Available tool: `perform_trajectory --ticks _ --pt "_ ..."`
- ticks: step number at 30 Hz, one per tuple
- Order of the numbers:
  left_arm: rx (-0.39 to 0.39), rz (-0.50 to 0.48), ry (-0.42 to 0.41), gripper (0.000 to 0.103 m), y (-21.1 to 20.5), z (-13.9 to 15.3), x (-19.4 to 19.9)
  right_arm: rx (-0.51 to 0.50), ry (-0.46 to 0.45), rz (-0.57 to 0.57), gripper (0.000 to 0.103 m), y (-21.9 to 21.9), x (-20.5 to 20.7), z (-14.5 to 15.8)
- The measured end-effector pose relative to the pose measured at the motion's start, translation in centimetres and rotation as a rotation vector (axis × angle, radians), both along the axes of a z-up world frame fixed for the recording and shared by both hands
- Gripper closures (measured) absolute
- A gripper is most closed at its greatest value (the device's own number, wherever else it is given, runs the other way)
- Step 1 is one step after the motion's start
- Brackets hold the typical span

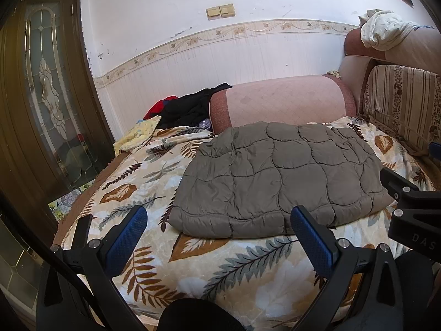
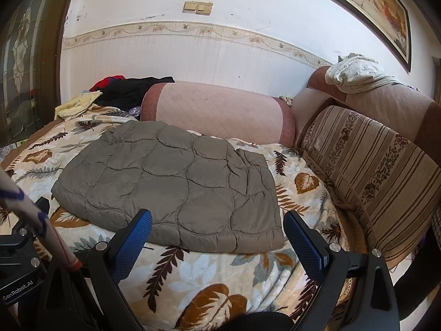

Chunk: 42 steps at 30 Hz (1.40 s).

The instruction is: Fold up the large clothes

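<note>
A grey quilted jacket lies folded into a flat rectangle on a leaf-patterned blanket that covers the sofa seat. My left gripper hovers open just in front of the jacket's near edge, nothing between its blue pads. In the same way my right gripper stands open at the jacket's near right corner, holding nothing. The right gripper's black body shows at the right edge of the left wrist view.
A pink sofa armrest rises behind the jacket. Black and red clothes and a yellow cloth are piled at the back left. Striped cushions line the right side, a white garment on top. A glass-panelled door stands left.
</note>
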<state>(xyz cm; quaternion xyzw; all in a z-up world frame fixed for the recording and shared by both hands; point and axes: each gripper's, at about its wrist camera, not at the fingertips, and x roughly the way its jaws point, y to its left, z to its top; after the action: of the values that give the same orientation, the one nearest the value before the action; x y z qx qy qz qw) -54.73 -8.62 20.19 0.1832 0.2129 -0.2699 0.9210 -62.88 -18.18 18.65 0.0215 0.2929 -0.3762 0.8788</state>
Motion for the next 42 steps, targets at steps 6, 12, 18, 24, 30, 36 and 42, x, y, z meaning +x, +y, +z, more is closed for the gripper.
perform_trajectory --ticks 6,12,18,24,30,36,42 --pt "0.0 0.0 -0.002 0.0 0.0 0.1 -0.1 -0.002 0.0 0.001 0.005 0.0 0.0 0.1" --pt "-0.001 0.0 -0.002 0.0 0.1 0.3 -0.2 -0.002 0.0 0.001 0.005 0.1 -0.1 0.0" --pt "-0.001 -0.004 -0.003 0.0 0.2 0.4 -0.2 -0.001 -0.001 0.0 0.005 0.2 -0.3 0.2" --pt "0.0 0.001 -0.009 0.0 0.5 0.7 -0.3 0.0 -0.004 0.0 0.005 0.2 -0.3 0.2" --pt "-0.004 -0.001 -0.015 0.0 0.9 1.2 -0.7 -0.001 -0.006 -0.001 0.005 0.4 -0.6 0.3" --pt "-0.006 -0.003 -0.025 0.0 1.2 1.5 -1.0 -0.005 -0.013 -0.001 0.005 0.7 -0.8 0.5" --pt "-0.028 -0.035 0.009 0.0 1.5 1.6 -1.1 -0.008 -0.018 -0.001 0.005 0.9 -1.0 0.5"
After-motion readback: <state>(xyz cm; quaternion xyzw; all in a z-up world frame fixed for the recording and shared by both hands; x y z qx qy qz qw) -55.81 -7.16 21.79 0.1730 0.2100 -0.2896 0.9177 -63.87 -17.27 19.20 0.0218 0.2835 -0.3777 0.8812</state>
